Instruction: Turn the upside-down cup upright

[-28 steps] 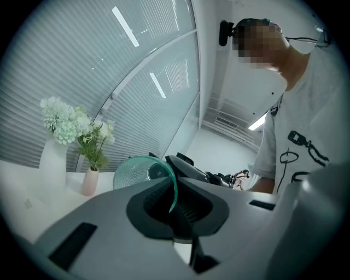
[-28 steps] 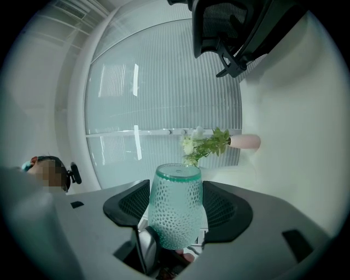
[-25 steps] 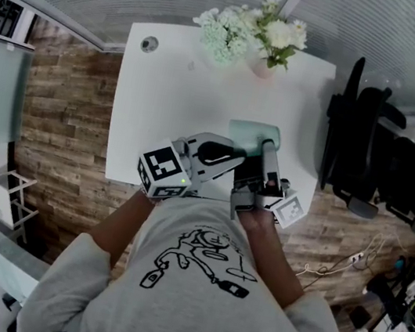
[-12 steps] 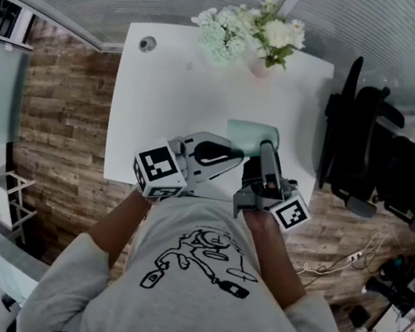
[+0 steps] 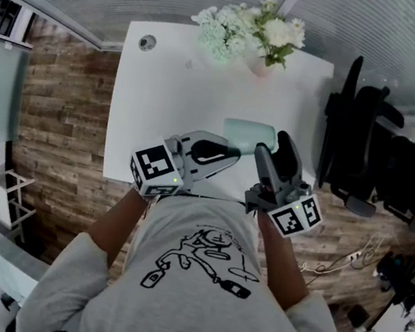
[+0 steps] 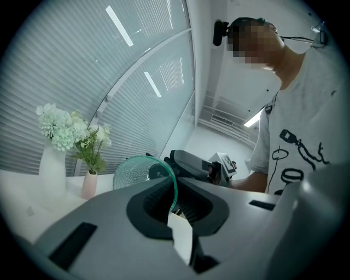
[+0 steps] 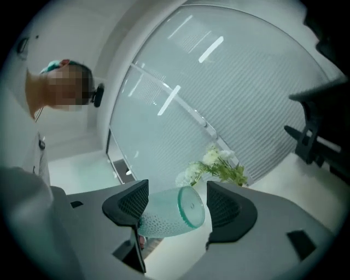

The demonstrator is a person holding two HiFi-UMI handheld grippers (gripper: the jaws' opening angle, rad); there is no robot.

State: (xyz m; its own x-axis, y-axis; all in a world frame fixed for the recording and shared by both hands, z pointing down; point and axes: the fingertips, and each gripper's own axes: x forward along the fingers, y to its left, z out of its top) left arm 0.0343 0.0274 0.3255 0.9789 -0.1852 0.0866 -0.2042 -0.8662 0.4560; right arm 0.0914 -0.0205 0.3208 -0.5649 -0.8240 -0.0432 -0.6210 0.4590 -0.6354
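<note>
Head view: at mid-frame the cup [image 5: 248, 137] is tipped on its side over the white table [image 5: 166, 82], probably halfway through the flip.

Left gripper view: the left gripper [image 6: 175, 205] is clamped on the cup's rim.

Right gripper view: the right gripper [image 7: 178, 209] has its jaws apart around the cup, apparently ready to take it.

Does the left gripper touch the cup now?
Touching. In the left gripper view, the left gripper is shut on the cup's green rim, which runs down between its fingers.
</note>
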